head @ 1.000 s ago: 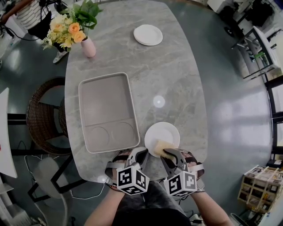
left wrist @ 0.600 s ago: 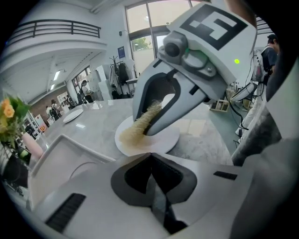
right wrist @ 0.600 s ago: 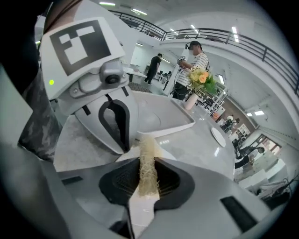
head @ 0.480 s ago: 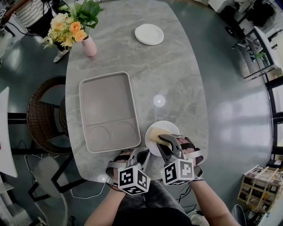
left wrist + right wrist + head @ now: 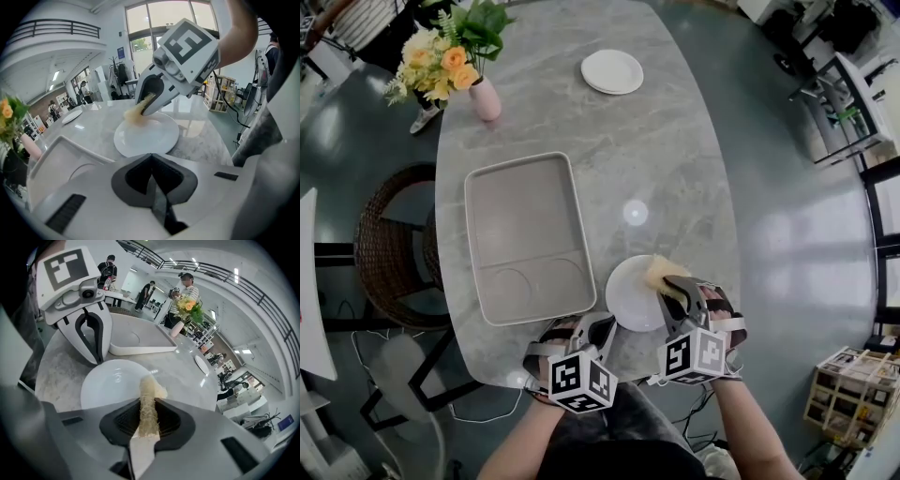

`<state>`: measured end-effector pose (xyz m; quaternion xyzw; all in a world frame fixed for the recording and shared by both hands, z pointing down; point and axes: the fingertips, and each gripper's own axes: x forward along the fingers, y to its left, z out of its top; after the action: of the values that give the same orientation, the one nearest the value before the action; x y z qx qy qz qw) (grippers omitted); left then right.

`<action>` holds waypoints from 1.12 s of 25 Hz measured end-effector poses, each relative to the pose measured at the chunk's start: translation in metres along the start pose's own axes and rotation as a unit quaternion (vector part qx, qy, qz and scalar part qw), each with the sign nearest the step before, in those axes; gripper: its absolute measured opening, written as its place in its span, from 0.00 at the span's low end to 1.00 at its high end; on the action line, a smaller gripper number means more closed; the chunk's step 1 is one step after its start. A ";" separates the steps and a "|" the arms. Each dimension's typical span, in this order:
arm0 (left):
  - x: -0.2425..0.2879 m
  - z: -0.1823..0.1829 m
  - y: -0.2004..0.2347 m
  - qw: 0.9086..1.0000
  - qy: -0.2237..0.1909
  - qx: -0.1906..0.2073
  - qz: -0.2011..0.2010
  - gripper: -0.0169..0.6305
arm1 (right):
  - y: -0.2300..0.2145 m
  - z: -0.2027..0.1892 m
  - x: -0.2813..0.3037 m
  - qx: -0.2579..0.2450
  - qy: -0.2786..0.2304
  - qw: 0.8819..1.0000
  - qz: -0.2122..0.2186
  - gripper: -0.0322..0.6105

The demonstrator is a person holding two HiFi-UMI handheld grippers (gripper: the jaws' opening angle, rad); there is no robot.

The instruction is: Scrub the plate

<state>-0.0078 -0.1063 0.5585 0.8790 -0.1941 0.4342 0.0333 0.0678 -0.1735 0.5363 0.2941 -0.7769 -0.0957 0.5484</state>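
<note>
Your right gripper [image 5: 668, 282] pinches sponge [image 5: 658, 272] at 1 o'clock rim of plate [image 5: 628, 298]; bare centre lies toward 7. Left gripper [image 5: 590, 326] empty, jaws together.

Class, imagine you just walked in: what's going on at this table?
A person holds a gripper in each hand. The right gripper is shut on a yellowish sponge, held against the far rim of the white plate on the grey table. The left gripper rests beside the plate, jaws together, holding nothing.
</note>
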 end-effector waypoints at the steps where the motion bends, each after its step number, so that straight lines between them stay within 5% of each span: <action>1: 0.000 0.000 0.000 1.000 0.000 0.000 -0.001 0.05 | 0.003 -0.002 -0.002 0.005 0.003 1.000 0.002 0.17; 28: 0.002 -0.001 -0.001 1.000 0.016 0.001 -0.022 0.05 | 0.094 0.028 -0.040 0.053 -0.024 0.991 0.120 0.17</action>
<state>-0.0075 -0.1058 0.5608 0.8760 -0.1740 0.4475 0.0452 0.0182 -0.0801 0.5381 0.2248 -0.8237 0.0056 0.5205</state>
